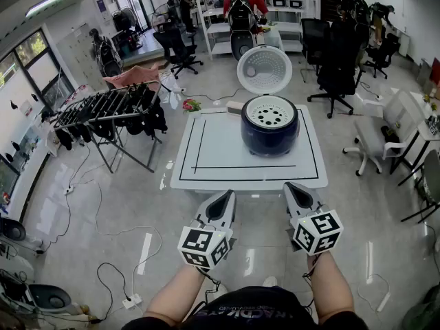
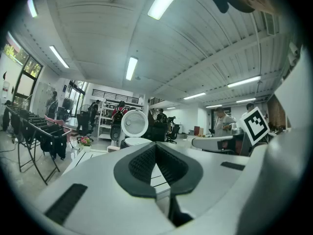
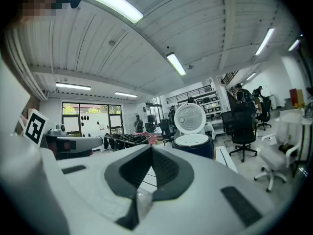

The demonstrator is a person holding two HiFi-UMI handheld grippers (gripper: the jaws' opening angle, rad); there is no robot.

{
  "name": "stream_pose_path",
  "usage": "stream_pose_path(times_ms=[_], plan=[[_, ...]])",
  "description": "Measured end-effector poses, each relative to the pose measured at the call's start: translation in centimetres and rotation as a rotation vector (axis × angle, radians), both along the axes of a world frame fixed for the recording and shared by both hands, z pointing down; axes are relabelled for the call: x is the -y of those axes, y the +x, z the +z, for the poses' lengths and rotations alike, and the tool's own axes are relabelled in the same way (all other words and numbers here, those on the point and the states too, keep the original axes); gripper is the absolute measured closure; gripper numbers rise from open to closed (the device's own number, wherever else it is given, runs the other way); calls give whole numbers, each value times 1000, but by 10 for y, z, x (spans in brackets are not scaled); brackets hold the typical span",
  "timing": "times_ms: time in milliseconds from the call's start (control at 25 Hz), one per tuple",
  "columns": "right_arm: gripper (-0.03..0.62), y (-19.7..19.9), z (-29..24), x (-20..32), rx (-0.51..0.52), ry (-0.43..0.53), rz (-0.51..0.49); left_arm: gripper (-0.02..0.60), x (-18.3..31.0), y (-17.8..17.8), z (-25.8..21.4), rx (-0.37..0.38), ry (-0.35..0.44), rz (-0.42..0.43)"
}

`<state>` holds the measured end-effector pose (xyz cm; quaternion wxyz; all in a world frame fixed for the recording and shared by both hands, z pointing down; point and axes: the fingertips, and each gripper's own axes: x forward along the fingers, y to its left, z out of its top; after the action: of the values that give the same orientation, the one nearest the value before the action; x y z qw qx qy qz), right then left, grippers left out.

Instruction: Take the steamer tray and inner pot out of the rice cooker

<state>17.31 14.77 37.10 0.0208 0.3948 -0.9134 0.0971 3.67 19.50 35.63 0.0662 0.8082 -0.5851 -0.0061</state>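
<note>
A dark blue rice cooker [image 1: 269,130] stands at the far right of the white table [image 1: 227,153], its round lid [image 1: 264,69] raised. A white perforated steamer tray [image 1: 270,111] sits in its mouth; the inner pot is hidden under it. Both grippers are held short of the table's near edge, apart from the cooker. My left gripper [image 1: 225,199] is shut with nothing in it, and my right gripper [image 1: 295,190] is shut and empty too. The cooker [image 3: 194,146] shows ahead in the right gripper view, and smaller [image 2: 131,140] in the left gripper view.
A black rectangle outline [image 1: 206,165] marks the tabletop. A clothes rack [image 1: 110,112] stands to the left, office chairs [image 1: 337,71] behind and to the right, cables [image 1: 113,280] on the floor. People [image 1: 242,5] stand at the shelves far back.
</note>
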Motion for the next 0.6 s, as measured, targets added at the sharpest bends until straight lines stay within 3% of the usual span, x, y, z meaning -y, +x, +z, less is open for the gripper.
stream_pose_path(times_ms=[600], plan=[[592,27,-6,15,76,-2,-9,581,16,24,-3,30,16,-9]])
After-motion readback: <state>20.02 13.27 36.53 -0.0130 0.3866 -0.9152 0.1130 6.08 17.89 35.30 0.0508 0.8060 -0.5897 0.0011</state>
